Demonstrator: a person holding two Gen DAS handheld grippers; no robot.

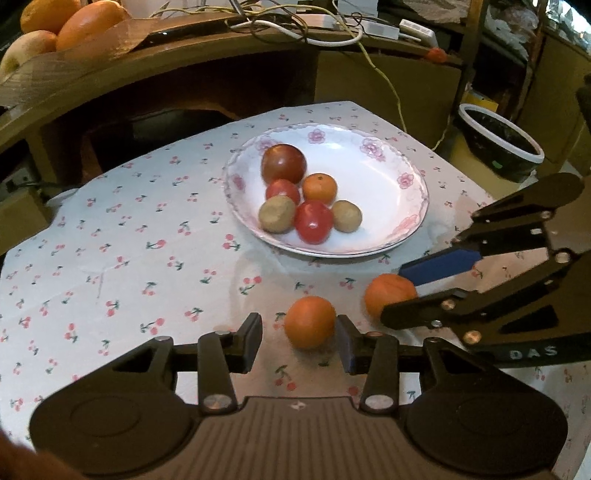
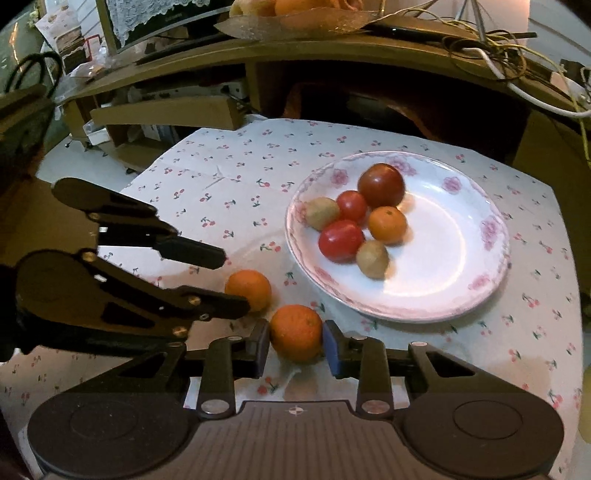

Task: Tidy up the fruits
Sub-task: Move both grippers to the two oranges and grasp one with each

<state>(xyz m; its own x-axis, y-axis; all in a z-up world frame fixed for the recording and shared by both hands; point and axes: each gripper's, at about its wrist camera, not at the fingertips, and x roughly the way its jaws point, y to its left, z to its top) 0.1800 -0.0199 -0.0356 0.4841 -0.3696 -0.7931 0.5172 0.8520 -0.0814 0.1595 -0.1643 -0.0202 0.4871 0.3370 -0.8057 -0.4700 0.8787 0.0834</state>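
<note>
A worktop (image 1: 122, 266) under a cherry-print cloth stands before a cluttered wooden desk (image 1: 192, 70) strewn with cables (image 1: 295, 22) and a tray of large fruit (image 1: 88, 22). On the cloth sits a floral plate (image 1: 384, 173) holding a dark tomato (image 1: 283, 163), two red tomatoes, a small orange (image 1: 320, 188) and two kiwis (image 1: 277, 219).

Two more oranges lie on the cloth just in front of the plate, close together. The left gripper (image 1: 299, 338) brackets the left orange (image 1: 310, 322): its jaws are spread, the right pad touching or nearly touching the fruit, the left pad apart from it. The right gripper (image 2: 295, 349) has the right orange (image 2: 295, 332) between its jaws, both blue pads at the fruit's sides and apparently closed on it, the orange resting on the cloth. In the right wrist view the left orange (image 2: 248, 289) sits just beyond, between the left gripper's fingers.
</note>
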